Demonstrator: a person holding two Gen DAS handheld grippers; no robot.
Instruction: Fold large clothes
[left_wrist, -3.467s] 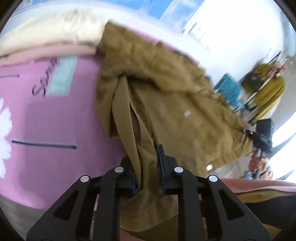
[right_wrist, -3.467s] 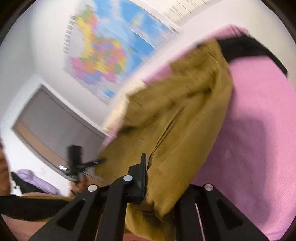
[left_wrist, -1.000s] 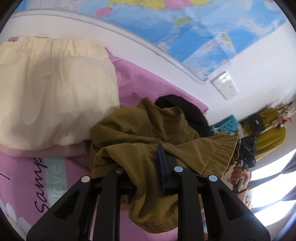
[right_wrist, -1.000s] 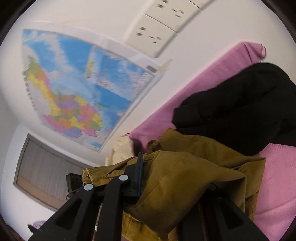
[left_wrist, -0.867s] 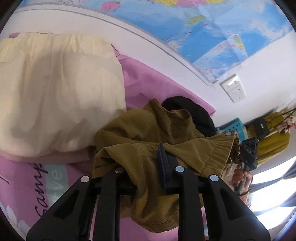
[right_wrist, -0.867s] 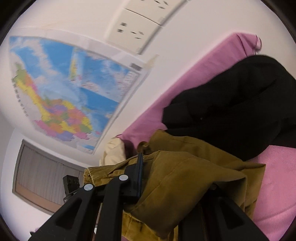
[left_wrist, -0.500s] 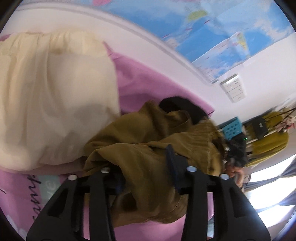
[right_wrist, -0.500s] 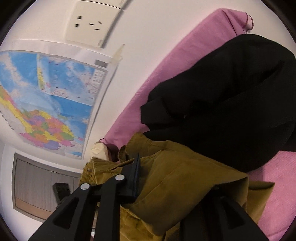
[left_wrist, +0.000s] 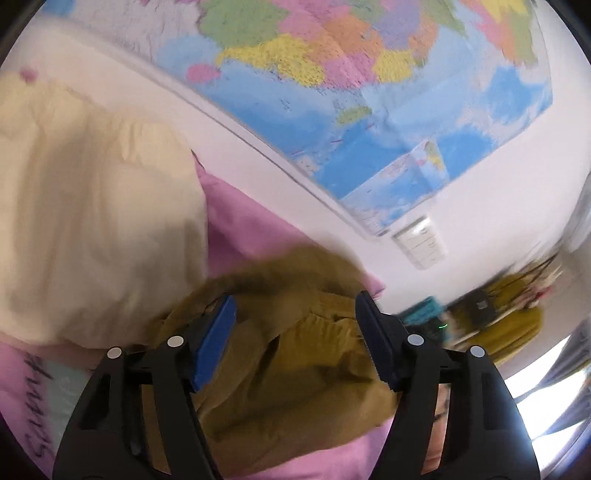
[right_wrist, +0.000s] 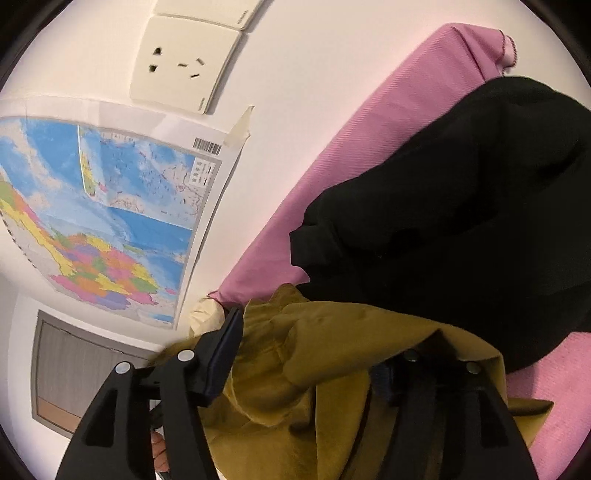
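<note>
Jacket (left_wrist: 295, 365) lies bunched on my pink bed (right_wrist: 369, 155); left gripper (left_wrist: 295, 332) and right gripper (right_wrist: 314, 354), jaws just spread, have released it; tidying remains.

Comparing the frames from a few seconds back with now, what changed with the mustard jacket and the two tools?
Both tools have just been opening and let go: the left tool and right tool now stand open, with the mustard jacket between their jaws, bundled on the pink bedsheet beside the black garment. Earlier they gripped it, carrying it toward the wall. The cream pillow stayed put.
</note>
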